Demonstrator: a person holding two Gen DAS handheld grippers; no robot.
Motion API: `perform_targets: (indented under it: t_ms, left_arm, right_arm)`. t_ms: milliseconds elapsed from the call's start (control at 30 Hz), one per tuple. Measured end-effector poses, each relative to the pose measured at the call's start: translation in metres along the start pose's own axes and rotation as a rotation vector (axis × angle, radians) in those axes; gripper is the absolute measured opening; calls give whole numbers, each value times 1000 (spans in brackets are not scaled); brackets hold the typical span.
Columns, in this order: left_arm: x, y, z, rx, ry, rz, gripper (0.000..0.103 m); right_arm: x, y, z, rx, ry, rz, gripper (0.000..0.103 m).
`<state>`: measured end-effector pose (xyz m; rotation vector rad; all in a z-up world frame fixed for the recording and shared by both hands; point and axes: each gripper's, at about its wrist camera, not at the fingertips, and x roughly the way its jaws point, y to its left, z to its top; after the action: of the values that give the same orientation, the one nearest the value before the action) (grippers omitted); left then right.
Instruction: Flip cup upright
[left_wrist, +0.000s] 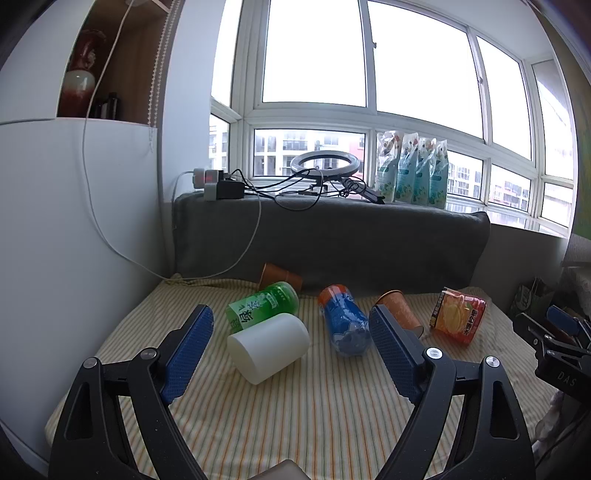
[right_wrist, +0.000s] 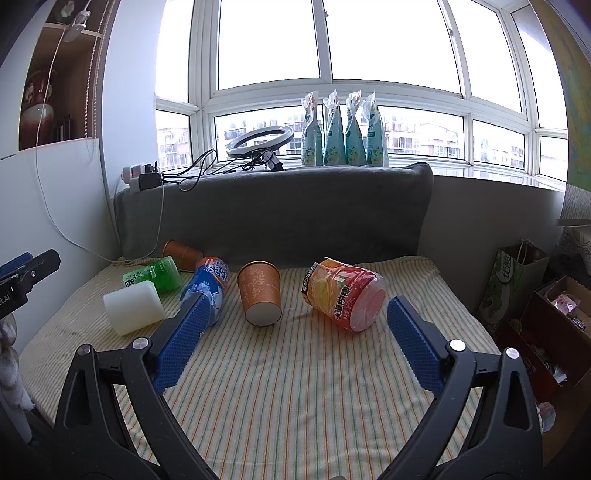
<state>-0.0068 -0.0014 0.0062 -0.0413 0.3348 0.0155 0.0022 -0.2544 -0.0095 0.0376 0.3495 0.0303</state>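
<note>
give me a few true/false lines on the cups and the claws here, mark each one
1. The white cup lies on its side. True.
2. The left claw is shut on the white cup. False: it is open and holds nothing.
3. The orange paper cup in front of the right claw stands upright. False: it lies tipped over on the striped cloth.
4. The right claw is open and empty. True.
5. The green cup stands on the windowsill. False: it lies on the cloth behind the white cup.
</note>
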Motion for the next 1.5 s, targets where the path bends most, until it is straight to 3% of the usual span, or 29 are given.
perform_targets:
  t_ms: [1233, 1500]
  left_arm:
    - [7, 1, -5, -1, 13, -2, 86]
    - [17, 10, -7, -6, 39, 3, 86]
  right_arm:
    - [13, 10, -2, -24, -2, 23, 98]
    - [31, 22, 4, -86, 18, 85, 98]
